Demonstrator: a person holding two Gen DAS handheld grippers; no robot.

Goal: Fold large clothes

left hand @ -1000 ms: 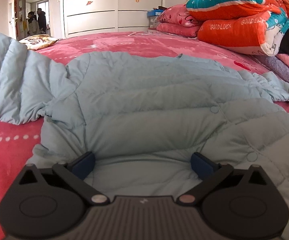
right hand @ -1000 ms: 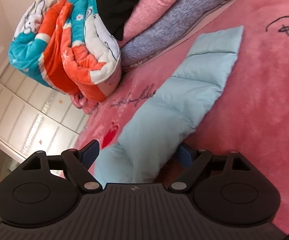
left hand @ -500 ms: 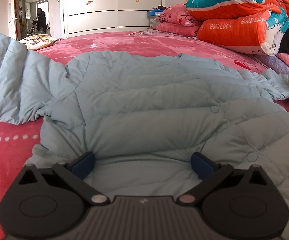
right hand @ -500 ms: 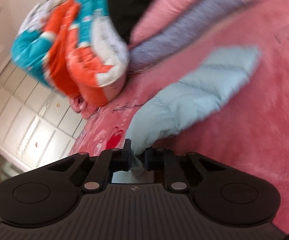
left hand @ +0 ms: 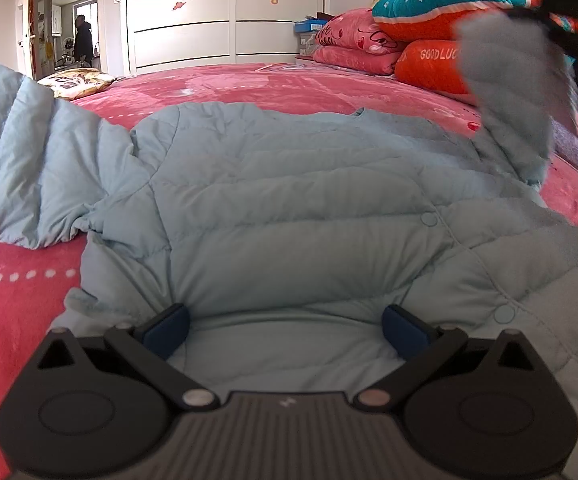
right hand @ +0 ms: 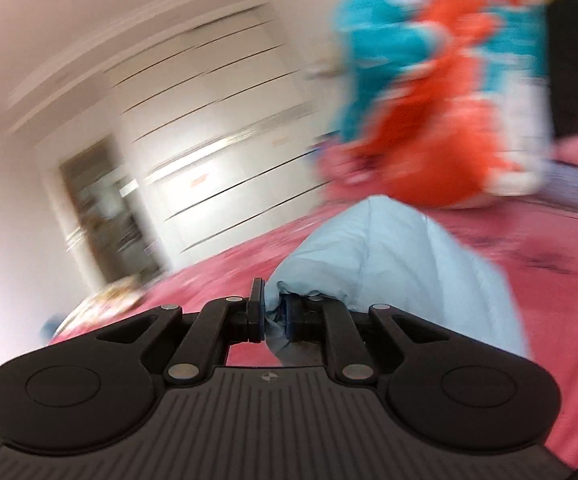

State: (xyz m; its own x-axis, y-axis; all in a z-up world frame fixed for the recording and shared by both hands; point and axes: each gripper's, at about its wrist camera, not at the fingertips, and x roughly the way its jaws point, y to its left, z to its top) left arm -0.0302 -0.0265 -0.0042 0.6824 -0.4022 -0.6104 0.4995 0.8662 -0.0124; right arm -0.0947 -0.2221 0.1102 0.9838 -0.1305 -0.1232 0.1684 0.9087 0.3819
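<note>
while right gripper [right hand: 273, 316] pinches jacket sleeve [right hand: 401, 276], left gripper [left hand: 285, 330] gapes over pink bed [left hand: 17, 296].

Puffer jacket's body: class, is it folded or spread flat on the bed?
Spread flat: the puffer jacket lies open across the pink bedspread, one sleeve lifted.

Left wrist view: low and close over the pale blue jacket [left hand: 289, 200], facing across the bed [left hand: 289, 84] toward the wardrobe [left hand: 229, 20]. Right wrist view: nearly level, tilted, blurred, close behind the lifted sleeve [right hand: 401, 264]. Shared: wardrobe, folded quilts [right hand: 441, 92], jacket.
</note>
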